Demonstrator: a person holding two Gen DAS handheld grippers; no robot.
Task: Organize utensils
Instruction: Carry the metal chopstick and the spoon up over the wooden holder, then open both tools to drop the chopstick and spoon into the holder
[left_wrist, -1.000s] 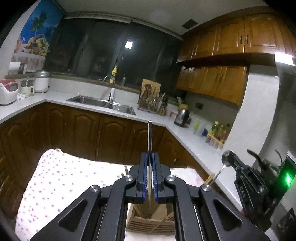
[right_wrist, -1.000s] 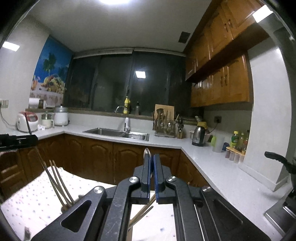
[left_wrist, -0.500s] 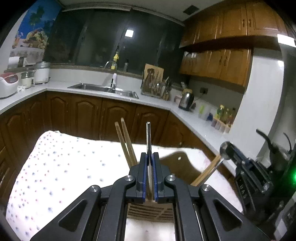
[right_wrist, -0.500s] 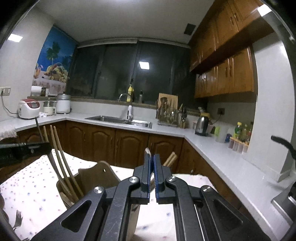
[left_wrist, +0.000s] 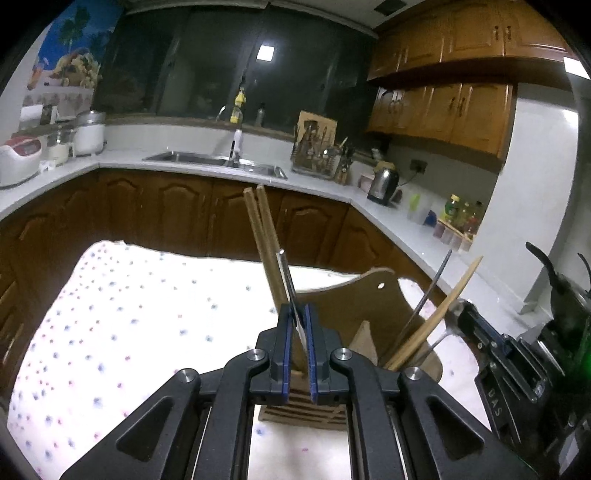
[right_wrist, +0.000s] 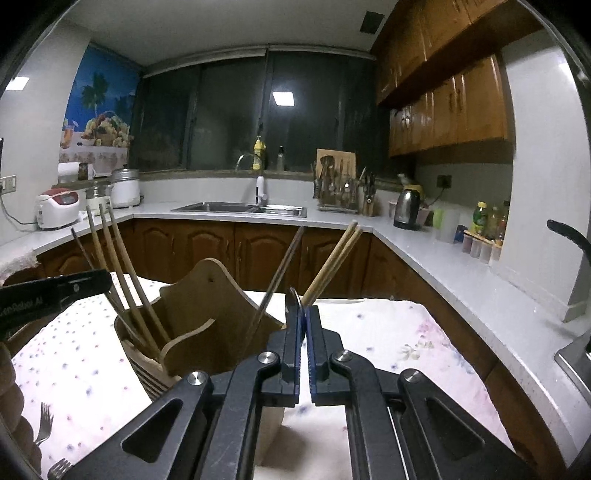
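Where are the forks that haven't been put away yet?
In the right wrist view, two forks lie on the dotted tablecloth at the bottom left corner, left of the wooden utensil holder.

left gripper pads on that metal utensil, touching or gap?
Touching. Left wrist view: left gripper pads pinch the thin metal utensil above the wooden holder.

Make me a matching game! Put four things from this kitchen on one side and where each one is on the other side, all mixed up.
Things:
1. wooden holder
2. forks
3. kettle
4. chopsticks

Places:
A. standing inside the wooden holder
B. on the white counter, near the corner by the wall socket
C. lying flat on the dotted cloth, lower left in the right wrist view
D. standing on the dotted cloth

Pairs: 1-D, 2-C, 3-B, 4-A
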